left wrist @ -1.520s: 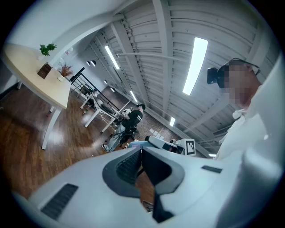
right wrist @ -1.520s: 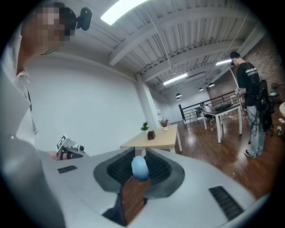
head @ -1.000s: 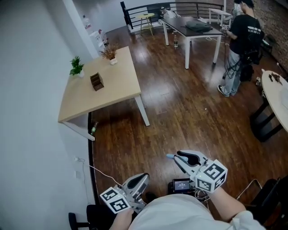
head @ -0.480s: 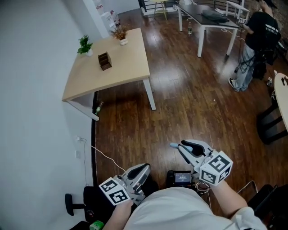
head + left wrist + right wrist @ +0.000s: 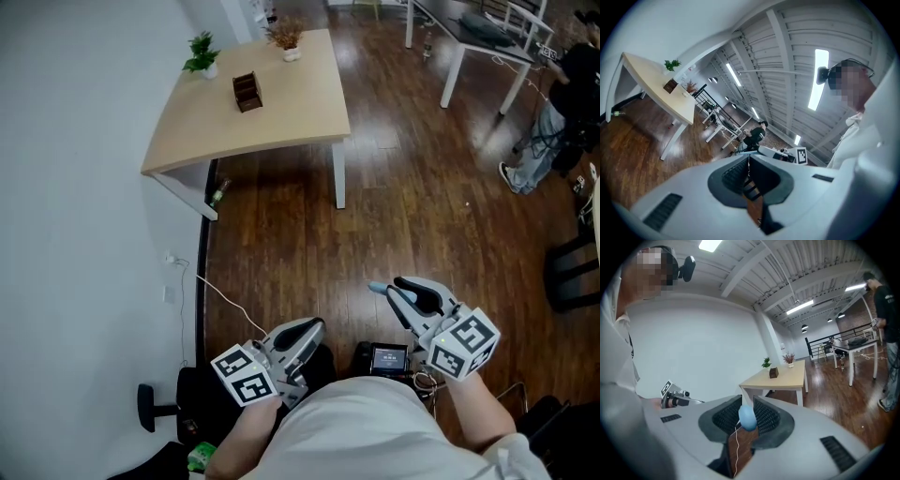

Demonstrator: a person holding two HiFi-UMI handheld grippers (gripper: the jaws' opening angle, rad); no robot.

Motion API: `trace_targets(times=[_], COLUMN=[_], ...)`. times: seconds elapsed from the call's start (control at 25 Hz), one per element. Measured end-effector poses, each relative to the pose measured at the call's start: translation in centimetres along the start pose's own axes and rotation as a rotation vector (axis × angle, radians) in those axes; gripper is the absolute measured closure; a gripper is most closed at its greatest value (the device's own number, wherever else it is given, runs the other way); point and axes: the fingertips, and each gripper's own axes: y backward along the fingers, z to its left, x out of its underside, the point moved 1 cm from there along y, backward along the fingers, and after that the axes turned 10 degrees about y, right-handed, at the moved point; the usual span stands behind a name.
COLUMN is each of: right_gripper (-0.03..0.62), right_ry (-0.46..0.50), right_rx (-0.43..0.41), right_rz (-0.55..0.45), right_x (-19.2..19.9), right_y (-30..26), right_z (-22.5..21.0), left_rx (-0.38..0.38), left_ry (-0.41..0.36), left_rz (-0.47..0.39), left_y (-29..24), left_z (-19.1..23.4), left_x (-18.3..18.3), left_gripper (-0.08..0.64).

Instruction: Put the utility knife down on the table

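Knife (image 5: 747,417) sits clamped in the right gripper (image 5: 401,286), its pale blue end poking out past the jaws. It is held over the floor (image 5: 394,206) in front of the person's body, well apart from the table (image 5: 281,127). The left gripper (image 5: 309,328) is closed on nothing, its jaws together.

Over the last second and a half both grips are as they were. The table has slid up and right in the head view and grown larger in the right gripper view. I judge the knife is being carried toward it, with the setting-down yet to come.

Counted: one knife, two grippers, one wooden table. Three things stand on the tabletop:
- a box (image 5: 246,91) inward of the far edge
- a green plant (image 5: 201,52) at the far corner by the wall
- a dried plant (image 5: 284,36) on the far edge

Beyond are one dark table (image 5: 473,28) and one bystander (image 5: 574,80) at the right.
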Motion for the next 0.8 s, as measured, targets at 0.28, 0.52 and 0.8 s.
trace_targets(times=[0.28,0.52,0.8], right_gripper=[0.514,0.514,0.514], right_ry=[0.009,0.039,0.071], right_rx=[0.010,0.005,-0.010], right_rz=[0.008,0.007,0.026], right_x=[-2.2,-4.5,-6.3], right_y=[-6.7,-11.8,-17.6], right_z=[1.3,2.7,5.0], left_rx=[0.014,0.022,0.012], left_ry=[-0.008,-0.009,0.019], left_rz=[-0.012,-0.037,-0.067], left_y=[2.5,4.8,8.8], left_z=[3.9,6.7,10.1], left_x=[-6.0,-10.2,-13.3], left_gripper=[0.555,0.555,0.555])
